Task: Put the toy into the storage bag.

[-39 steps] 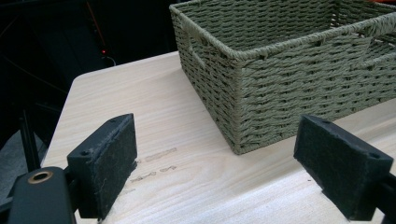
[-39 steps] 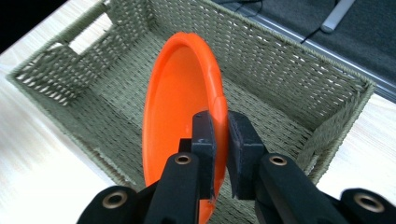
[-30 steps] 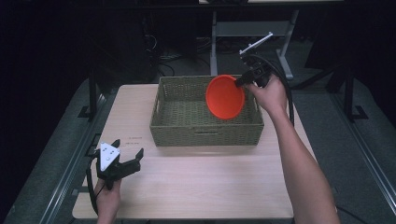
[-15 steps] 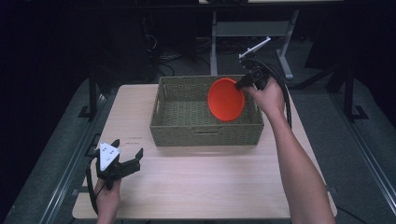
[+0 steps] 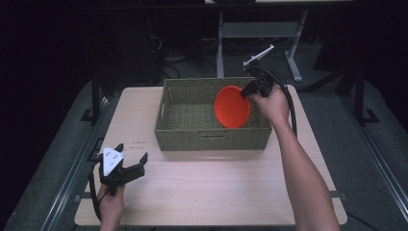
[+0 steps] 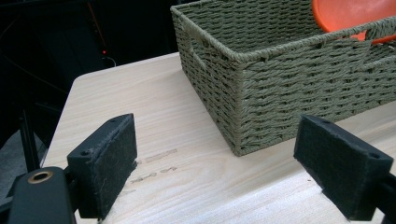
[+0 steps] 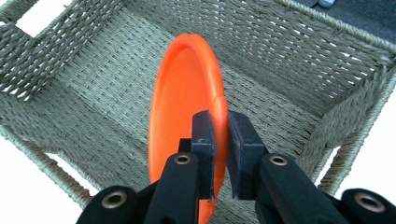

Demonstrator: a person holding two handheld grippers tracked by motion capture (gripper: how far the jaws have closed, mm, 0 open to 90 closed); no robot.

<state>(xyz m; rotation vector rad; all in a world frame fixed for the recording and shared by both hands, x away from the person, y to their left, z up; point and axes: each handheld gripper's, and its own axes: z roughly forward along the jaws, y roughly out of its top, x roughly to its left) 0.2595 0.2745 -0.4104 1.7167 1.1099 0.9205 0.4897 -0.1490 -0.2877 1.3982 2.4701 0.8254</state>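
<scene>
An orange plate (image 5: 232, 106) hangs on edge inside the right end of a woven olive basket (image 5: 178, 136), its lower part below the rim. My right gripper (image 5: 246, 91) is shut on the plate's rim; in the right gripper view both pads (image 7: 203, 140) pinch the orange plate (image 7: 180, 107) above the basket (image 7: 289, 56) floor. My left gripper (image 5: 131, 162) rests open on the table near the front left corner. In the left gripper view its two pads (image 6: 107, 163) stand wide apart with nothing between them, facing the basket's (image 6: 280, 88) near corner, and the plate (image 6: 350, 11) peeks over the rim.
The basket stands at the back middle of a light wooden table (image 5: 216, 192). Bare tabletop lies between the left gripper and the basket. Dark floor, a metal stand (image 5: 260, 29) and cables lie beyond the far edge.
The right hand has lowered the orange plate deeper into the basket. The left gripper has stayed in place.
</scene>
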